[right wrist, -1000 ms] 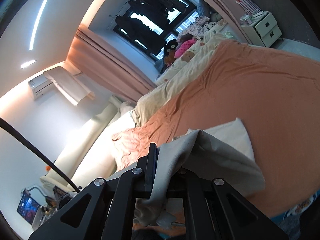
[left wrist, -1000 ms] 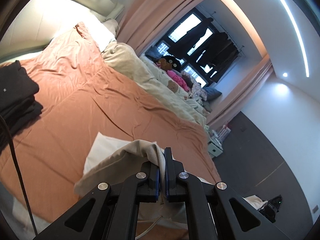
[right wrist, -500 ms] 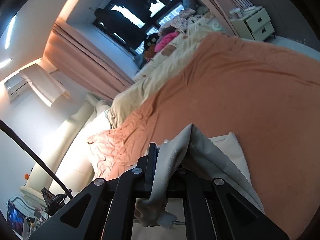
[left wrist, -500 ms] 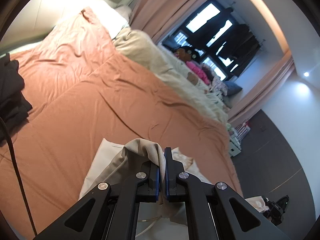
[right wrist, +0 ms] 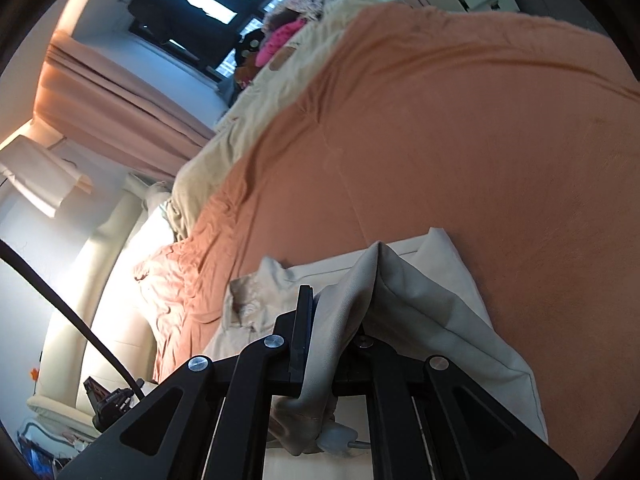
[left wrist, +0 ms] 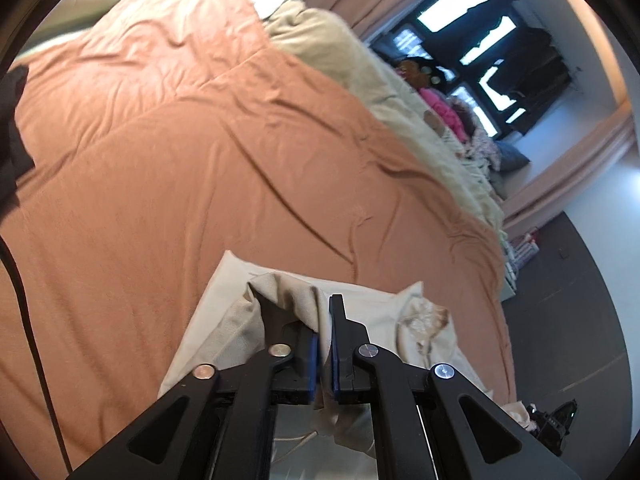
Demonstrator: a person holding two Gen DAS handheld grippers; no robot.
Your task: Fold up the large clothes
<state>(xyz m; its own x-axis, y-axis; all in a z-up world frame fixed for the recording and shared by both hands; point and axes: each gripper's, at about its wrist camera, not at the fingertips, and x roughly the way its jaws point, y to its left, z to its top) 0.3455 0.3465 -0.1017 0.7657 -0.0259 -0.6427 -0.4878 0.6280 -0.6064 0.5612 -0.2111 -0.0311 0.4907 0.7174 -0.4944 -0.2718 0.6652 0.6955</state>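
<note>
My left claw (left wrist: 325, 344) is black with blue pads and silver screws; my right claw (right wrist: 320, 344) is black too, trailing a black cable (right wrist: 72, 316).

Dark clothes pile (left wrist: 12, 136) left of orange bedspread (left wrist: 200, 160) cut by frame edge; beige garment (right wrist: 420, 300) beneath right gripper (right wrist: 332, 320) hides one finger.
</note>
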